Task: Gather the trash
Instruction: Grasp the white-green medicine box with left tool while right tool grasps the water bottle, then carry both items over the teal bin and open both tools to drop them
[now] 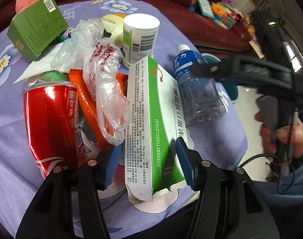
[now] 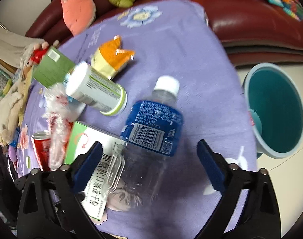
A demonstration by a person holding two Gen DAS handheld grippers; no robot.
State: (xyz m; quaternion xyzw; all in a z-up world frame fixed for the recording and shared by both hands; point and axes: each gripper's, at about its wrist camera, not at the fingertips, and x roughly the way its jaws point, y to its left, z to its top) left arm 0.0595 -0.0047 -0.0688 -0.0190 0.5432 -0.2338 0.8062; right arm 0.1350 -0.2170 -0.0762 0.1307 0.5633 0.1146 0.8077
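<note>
Left gripper (image 1: pixel 147 163) clamps medicine box (image 1: pixel 151 119)

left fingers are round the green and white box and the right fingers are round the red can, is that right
Not the can. The right wrist view shows the right gripper around the clear water bottle; the red can lies apart. The left gripper is around the green and white box.

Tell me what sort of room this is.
Probably a home living room: a dark red leather sofa with plush toys behind a table under a purple floral cloth, and a bin beside it.
</note>
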